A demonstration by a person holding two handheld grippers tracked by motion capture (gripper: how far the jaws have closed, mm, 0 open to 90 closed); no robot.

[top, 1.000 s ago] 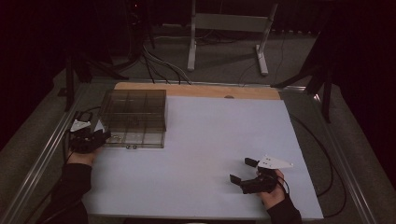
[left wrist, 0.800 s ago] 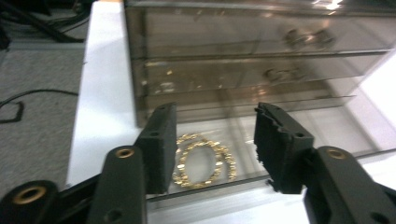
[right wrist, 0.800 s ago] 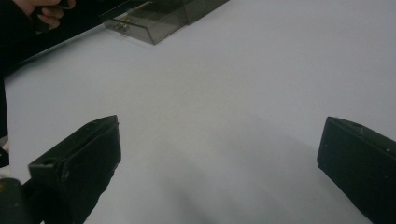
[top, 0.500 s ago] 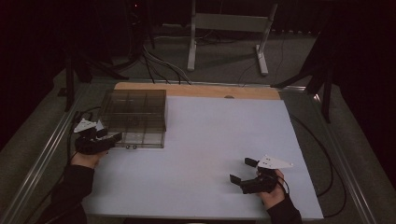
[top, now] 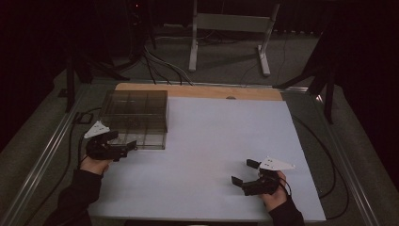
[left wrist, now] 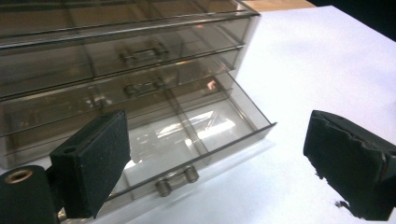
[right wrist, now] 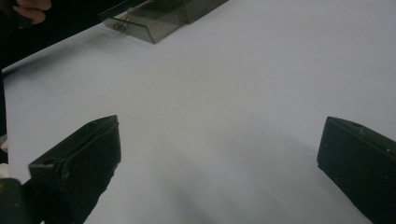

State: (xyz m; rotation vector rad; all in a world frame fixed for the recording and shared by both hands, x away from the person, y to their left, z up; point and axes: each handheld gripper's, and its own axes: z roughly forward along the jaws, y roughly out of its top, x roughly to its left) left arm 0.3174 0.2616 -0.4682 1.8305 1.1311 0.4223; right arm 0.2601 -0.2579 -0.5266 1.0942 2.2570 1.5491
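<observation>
High view: a clear smoky plastic drawer cabinet (top: 136, 117) sits at the far left corner of the white tabletop (top: 216, 141), beside a bare wooden strip (top: 197, 91) along the far edge. Left gripper (top: 123, 147) is held low at the cabinet's near face, jaws pointing right along its front, just beside the lowest drawer. Left gripper view: jaws spread wide, nothing between them; lowest drawer (left wrist: 196, 140) is pulled partway out, tilted slightly down at its front, with inner dividers visible and looking empty. Its small metal bar handle (left wrist: 176, 180) lies between the two jaw pads in the view, a little ahead of them and not touched. Two upper drawers are closed, each with the same kind of handle. Right gripper (top: 244, 173) rests near the front right of the tabletop, well apart from the cabinet, jaws pointing left. Right gripper view: jaws spread wide over bare white surface, holding nothing; open drawer seen far off at top left.
</observation>
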